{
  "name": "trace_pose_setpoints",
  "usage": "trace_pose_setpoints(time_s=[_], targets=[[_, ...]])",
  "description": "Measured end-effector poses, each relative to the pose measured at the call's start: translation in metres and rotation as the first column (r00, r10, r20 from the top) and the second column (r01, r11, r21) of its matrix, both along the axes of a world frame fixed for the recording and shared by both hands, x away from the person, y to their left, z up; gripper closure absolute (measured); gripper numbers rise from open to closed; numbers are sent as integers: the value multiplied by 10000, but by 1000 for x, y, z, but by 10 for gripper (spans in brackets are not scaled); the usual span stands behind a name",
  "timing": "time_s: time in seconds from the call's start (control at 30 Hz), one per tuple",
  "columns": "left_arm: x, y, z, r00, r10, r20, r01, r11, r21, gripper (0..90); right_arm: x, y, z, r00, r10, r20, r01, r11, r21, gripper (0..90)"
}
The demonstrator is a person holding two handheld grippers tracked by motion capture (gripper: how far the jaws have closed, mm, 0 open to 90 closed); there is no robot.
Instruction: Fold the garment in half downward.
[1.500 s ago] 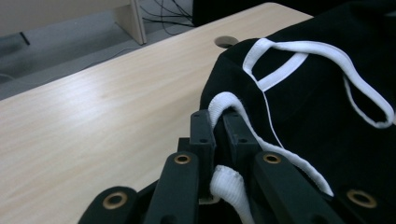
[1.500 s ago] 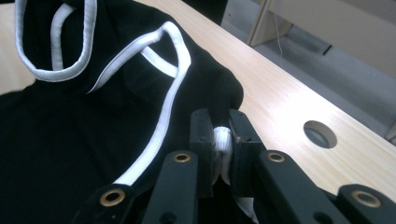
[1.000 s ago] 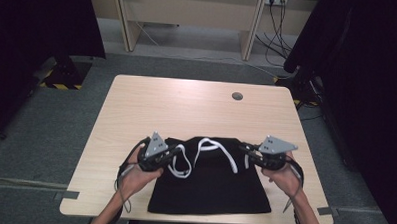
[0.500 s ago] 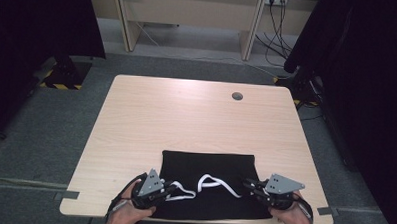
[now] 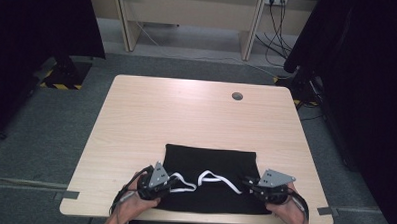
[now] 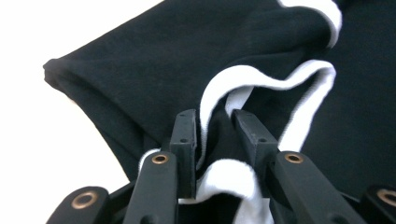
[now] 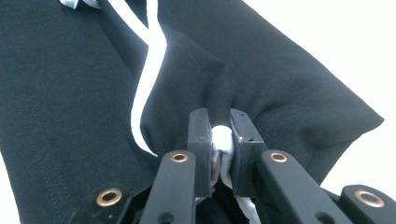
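A black garment [image 5: 210, 160] with white trim [image 5: 213, 179] lies folded near the table's front edge. My left gripper [image 5: 170, 183] is at its near left corner. In the left gripper view its jaws [image 6: 214, 126] have just been opening and stand apart, with a fold of black cloth and white trim [image 6: 243, 77] lying loose between them. My right gripper [image 5: 247, 185] is at the near right corner, and in the right gripper view it [image 7: 222, 123] is shut on a bunch of white-trimmed cloth [image 7: 222, 137] of the garment [image 7: 70, 93].
The light wooden table [image 5: 186, 116] has a round cable hole [image 5: 237, 96] at the far right. Grey floor surrounds it, and desk legs and cables [image 5: 269, 24] stand behind. Both hands rest at the table's near edge.
Both grippers moved toward the near edge, drawing the garment's trimmed edge with them, then sank to the cloth. The left jaws have parted.
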State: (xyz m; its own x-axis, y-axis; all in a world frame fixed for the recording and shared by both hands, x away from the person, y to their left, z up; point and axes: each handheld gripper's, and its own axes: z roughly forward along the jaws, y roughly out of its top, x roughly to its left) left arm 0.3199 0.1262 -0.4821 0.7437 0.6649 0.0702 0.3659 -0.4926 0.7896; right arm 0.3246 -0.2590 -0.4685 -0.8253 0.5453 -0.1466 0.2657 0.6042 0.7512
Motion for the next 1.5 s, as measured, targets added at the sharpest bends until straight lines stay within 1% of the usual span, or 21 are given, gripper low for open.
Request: trace_pose_setpoints(time_s=[0.1,0.2,0.3,0.37,0.47,0.57,0.63,0.67,0.73,0.8,0.83,0.9,0.93,1.03,1.2,1.23,1.27,1.33,1.4,1.43,1.5], targets=[[16,-2,0,9999,141,26,-141,9999,3,696,16,0,-1,9996,-253,78,253,9996,119,808],[26,-1,1,9999,65,-130,-67,9999,-145,654,29,1,-2,9992,-376,-142,380,9989,292,754],[28,2,7,9999,23,-132,-29,9989,-476,470,33,0,4,9972,-720,-210,730,9961,505,577],[25,4,14,9999,-127,-111,122,9990,-419,334,32,-3,13,9960,-883,-122,890,9928,806,505],[25,3,26,10000,-82,-37,78,9947,-1025,234,32,-5,27,9975,-694,-158,707,9922,1030,464],[32,-5,30,9984,-387,-417,335,9924,-1187,194,36,-2,34,9976,-621,-318,645,9948,785,442],[41,-13,29,9957,-332,-864,215,9909,-1326,192,42,0,35,9959,-674,-601,725,9935,875,441],[46,-17,27,9917,-333,-1239,151,9894,-1446,192,46,1,35,9942,-719,-796,790,9928,898,441],[53,-24,22,9845,-610,-1645,328,9851,-1690,207,55,4,32,9907,-766,-1122,863,9927,842,442],[55,-27,19,9819,-750,-1742,450,9844,-1702,321,59,6,30,9882,-719,-1356,832,9934,793,444],[56,-30,16,9819,-897,-1665,651,9869,-1478,402,66,10,23,9815,-656,-1797,778,9951,618,489],[55,-30,16,9850,-1022,-1392,849,9885,-1253,574,69,13,16,9771,-350,-2099,444,9982,403,633],[54,-29,17,9861,-1037,-1302,870,9880,-1280,647,70,14,14,9786,-151,-2055,245,9988,434,725],[45,-23,25,9909,-1103,-773,984,9847,-1435,781,63,13,18,9861,258,-1639,-156,9979,636,821],[20,-16,43,9923,-1233,84,1234,9842,-1269,820,39,8,39,9969,384,-689,-321,9953,911,835],[20,-16,43,9923,-1233,84,1234,9842,-1269,820,39,8,39,9969,384,-689,-321,9953,911,835],[7,-14,43,9903,-1378,184,1391,9824,-1247,818,27,5,43,9984,403,-387,-362,9942,1011,835],[-7,-15,38,9870,-1600,157,1607,9814,-1047,797,13,2,42,9985,481,-252,-452,9934,1051,829],[-19,-15,31,9820,-1889,-17,1877,9765,-1064,750,-2,-1,38,9981,567,-229,-540,9930,1055,809],[-24,-15,28,9809,-1941,-91,1918,9747,-1150,709,-8,-3,36,9978,599,-289,-565,9925,1084,776],[-31,-16,23,9825,-1856,-140,1823,9749,-1280,540,-18,-6,32,9973,474,-562,-410,9931,1103,641]])
